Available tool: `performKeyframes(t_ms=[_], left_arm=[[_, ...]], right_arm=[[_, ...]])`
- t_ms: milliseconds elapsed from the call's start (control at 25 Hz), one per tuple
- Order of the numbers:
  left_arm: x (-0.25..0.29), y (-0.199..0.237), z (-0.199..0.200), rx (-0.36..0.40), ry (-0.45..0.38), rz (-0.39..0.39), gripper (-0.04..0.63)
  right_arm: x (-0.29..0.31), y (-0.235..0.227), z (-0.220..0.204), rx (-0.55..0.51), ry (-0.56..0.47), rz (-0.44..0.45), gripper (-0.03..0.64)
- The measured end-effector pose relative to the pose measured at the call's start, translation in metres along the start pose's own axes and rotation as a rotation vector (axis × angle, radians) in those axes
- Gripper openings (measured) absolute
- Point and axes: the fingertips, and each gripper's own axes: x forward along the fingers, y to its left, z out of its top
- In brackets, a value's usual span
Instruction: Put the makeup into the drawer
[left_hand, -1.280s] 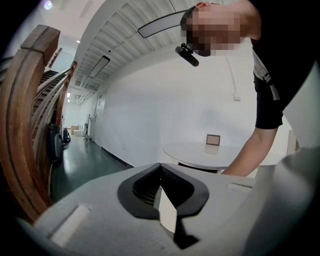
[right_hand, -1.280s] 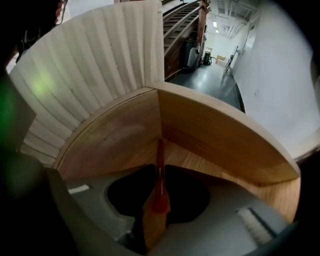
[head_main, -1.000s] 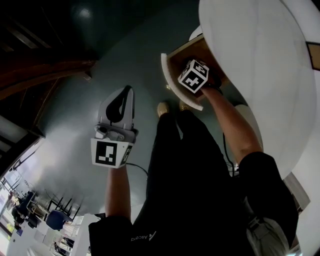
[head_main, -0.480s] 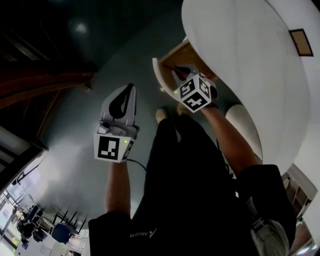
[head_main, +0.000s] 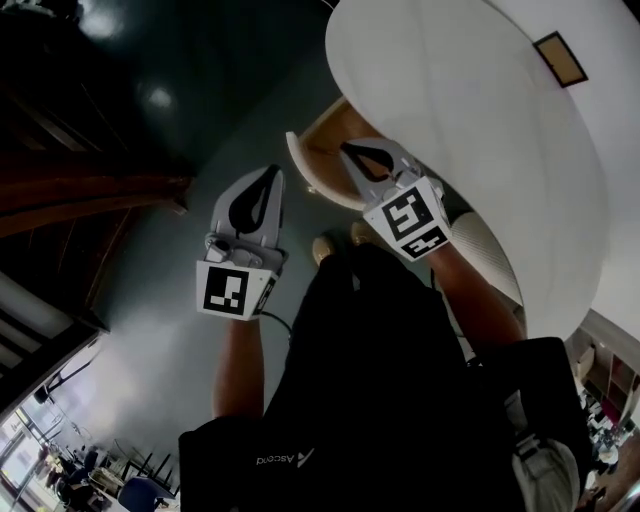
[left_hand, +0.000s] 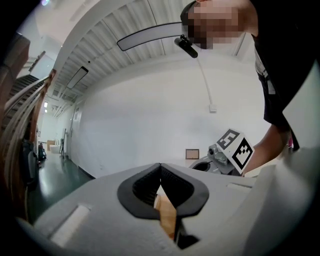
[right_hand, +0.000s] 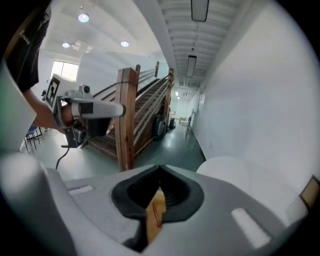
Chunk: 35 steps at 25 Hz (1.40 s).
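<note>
The head view is dim: the dark floor (head_main: 200, 80) shows small lamp reflections, and the white table (head_main: 470, 130) glares. Both gripper views are bright and evenly lit. They bow at the edges, and the right gripper (right_hand: 160, 167) looks soft up close.

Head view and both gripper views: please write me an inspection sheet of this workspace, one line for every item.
Surface: white round table, nothing seen on it.
Job's things: drawer open under the table; makeup not seen.
Clutter: nothing seen.
Grippers: left gripper shut, empty; right gripper shut, empty.
Cables: one cable hangs from the left gripper.
Surroundings: dark green floor, wooden staircase, white wall.
</note>
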Motion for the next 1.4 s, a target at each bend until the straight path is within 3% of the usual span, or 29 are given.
performKeyframes(t_ms=[360,560,880,1400], left_arm=[[0.007,-0.059,0.065,0.043,-0.095,-0.104,0.009],[0.003,-0.079,0.090,0.071,-0.126,-0.146,0.009],[0.000,-0.089,0.106,0.088,-0.150,-0.175,0.009],[0.001,-0.095,0.110,0.090,-0.193,-0.195,0.009]], right_arm=[[-0.105,-0.007,0.088,0.021,-0.391,-0.032,0.003],[-0.141,0.007,0.118,0.043,-0.530,-0.020,0.003],[-0.168,0.013,0.122,0.114,-0.609,0.001,0.003],[-0.175,0.011,0.112,0.126,-0.602,-0.016,0.003]])
